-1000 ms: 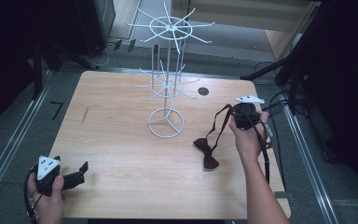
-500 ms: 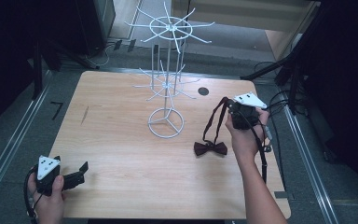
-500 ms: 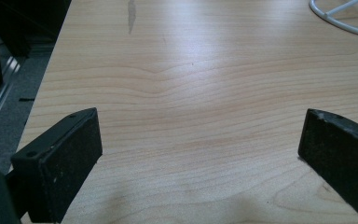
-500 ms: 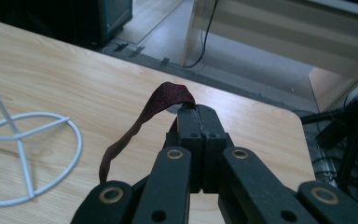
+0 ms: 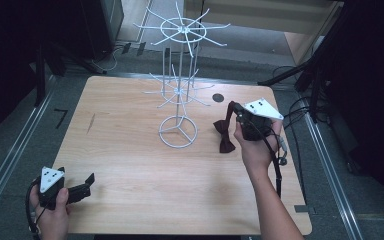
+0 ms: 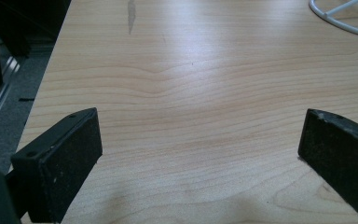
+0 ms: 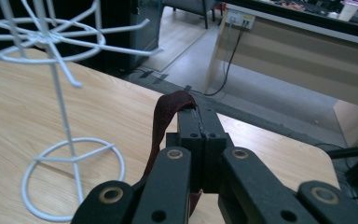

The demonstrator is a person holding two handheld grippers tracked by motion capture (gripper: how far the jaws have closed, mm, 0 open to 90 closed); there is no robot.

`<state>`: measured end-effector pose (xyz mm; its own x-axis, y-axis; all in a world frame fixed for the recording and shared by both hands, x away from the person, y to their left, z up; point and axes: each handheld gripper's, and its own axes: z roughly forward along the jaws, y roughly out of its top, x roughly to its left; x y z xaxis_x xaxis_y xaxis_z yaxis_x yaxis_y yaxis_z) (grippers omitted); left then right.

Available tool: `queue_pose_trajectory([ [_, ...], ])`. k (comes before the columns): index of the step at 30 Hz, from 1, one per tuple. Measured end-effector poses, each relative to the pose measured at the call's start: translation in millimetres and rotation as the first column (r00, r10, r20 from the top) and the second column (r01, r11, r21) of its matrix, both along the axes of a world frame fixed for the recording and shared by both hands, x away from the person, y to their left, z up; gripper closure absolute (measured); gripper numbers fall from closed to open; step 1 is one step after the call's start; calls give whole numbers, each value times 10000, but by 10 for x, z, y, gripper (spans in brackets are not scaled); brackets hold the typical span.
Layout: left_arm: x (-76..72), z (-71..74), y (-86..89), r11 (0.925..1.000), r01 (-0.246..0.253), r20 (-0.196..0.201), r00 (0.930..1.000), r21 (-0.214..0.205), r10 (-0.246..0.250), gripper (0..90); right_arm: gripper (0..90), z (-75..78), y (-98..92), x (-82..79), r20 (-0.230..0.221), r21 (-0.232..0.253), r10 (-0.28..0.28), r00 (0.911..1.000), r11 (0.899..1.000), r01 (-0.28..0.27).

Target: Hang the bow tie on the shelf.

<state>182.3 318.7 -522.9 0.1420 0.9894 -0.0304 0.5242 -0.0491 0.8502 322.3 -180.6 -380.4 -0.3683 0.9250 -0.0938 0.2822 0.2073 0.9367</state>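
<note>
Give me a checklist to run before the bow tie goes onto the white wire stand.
1. Right gripper shut on the bow tie's strap: ok.
2. Bow tie lifted off the table, hanging from the fingers: ok.
3. Wire stand upright, base flat on the table: ok.
4. Hooks free of other items: ok.
5. Left gripper open, apart from the stand: ok.
6. Strap loop open wide enough for a hook: cannot tell.

We see the wire stand in the middle of the table, the bow tie just to its right.
</note>
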Motion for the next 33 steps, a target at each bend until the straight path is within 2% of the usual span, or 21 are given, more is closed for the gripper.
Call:
queue_pose_trajectory([
  [7, 1, -1, 0, 10000, 1, 3, 10000, -25, -1, 2, 900, 73, 140, -37, 153, 277, 498, 9986, 9984, -502],
  [13, 1, 0, 1, 10000, 3, 4, 10000, -27, -3, 2, 900, 94, 262, -55, 167, 222, 837, 9963, 9962, -841],
  [20, 1, 0, 1, 10000, 3, -2, 10000, -35, -3, 1, 900, 95, 361, -17, 26, 195, 899, 9959, 9958, -899],
  [26, 0, 0, 3, 10000, 12, -13, 10000, -45, -12, 1, 900, 97, 449, 46, -113, -36, 909, 9958, 9958, -910],
  [33, 1, 0, 3, 10000, 17, -16, 10000, -58, -18, 1, 900, 106, 464, 150, -254, 61, 775, 9967, 9970, -774],
])
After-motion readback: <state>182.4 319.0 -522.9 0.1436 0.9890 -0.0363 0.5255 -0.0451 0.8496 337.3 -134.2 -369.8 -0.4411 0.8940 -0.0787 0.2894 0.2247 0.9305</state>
